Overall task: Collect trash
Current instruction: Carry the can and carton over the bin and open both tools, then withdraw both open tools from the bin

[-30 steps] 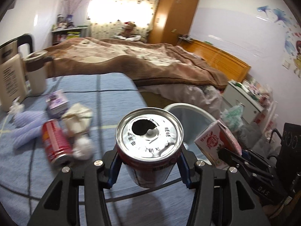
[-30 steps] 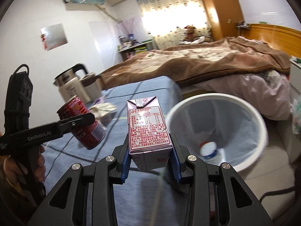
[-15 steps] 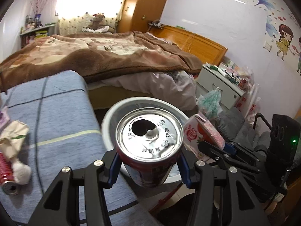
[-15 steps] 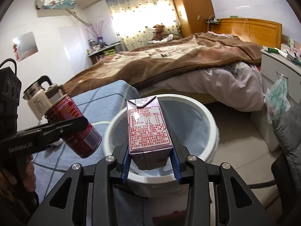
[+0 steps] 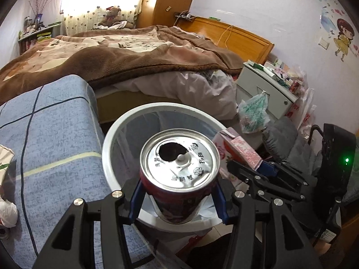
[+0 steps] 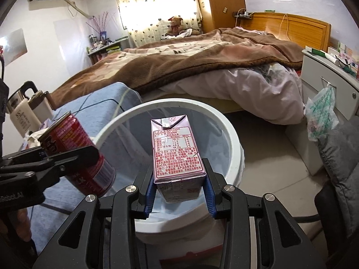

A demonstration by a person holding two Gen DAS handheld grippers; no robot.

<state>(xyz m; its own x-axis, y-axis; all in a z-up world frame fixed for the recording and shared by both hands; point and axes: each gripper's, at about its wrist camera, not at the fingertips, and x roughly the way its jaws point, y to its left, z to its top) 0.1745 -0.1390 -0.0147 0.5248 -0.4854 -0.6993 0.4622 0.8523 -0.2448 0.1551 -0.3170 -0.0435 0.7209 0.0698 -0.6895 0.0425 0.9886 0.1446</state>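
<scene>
Release position: left gripper (image 5: 179, 204) jaws clamp the red drink can (image 5: 179, 174) upright; right gripper (image 6: 179, 195) jaws clamp the pink milk carton (image 6: 177, 154) upright. Both items hang over the white trash bin (image 6: 233, 139), right of the blue-clothed table (image 5: 51, 139), so each should drop inside.

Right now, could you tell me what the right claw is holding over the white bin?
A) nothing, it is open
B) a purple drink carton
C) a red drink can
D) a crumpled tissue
B: in the right wrist view the right claw is shut on the purple drink carton above the white bin, while the red drink can sits in the left claw.
</scene>
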